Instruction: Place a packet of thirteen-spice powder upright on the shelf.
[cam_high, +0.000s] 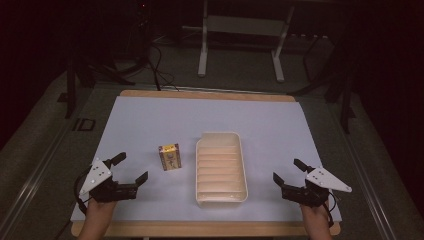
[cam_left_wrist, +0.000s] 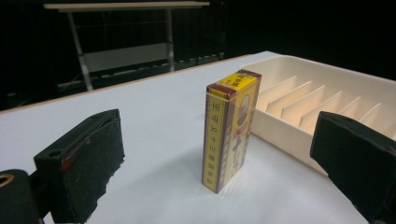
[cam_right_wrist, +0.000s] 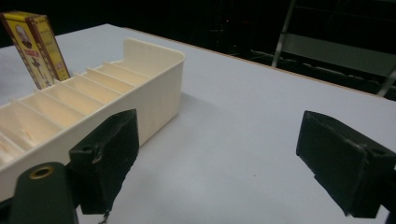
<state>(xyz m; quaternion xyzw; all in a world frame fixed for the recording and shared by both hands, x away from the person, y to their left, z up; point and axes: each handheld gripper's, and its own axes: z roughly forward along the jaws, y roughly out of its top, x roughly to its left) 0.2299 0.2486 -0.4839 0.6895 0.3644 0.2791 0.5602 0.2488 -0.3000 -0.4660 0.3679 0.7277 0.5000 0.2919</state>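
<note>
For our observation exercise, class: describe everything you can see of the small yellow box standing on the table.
The small yellow box is a slim upright carton, seemingly printed card, yellow with dark red borders, a column of characters down its narrow side and a portrait on its broad face. It looks closed and undamaged. It stands on end on the pale table sheet, just left of the cream divided tray, apart from it. Nothing else touches it; the left gripper is open in front of it.

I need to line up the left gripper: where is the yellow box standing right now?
In the high view the yellow box stands upright on the white mat, just left of the cream tray and ahead of the open left gripper.
</note>
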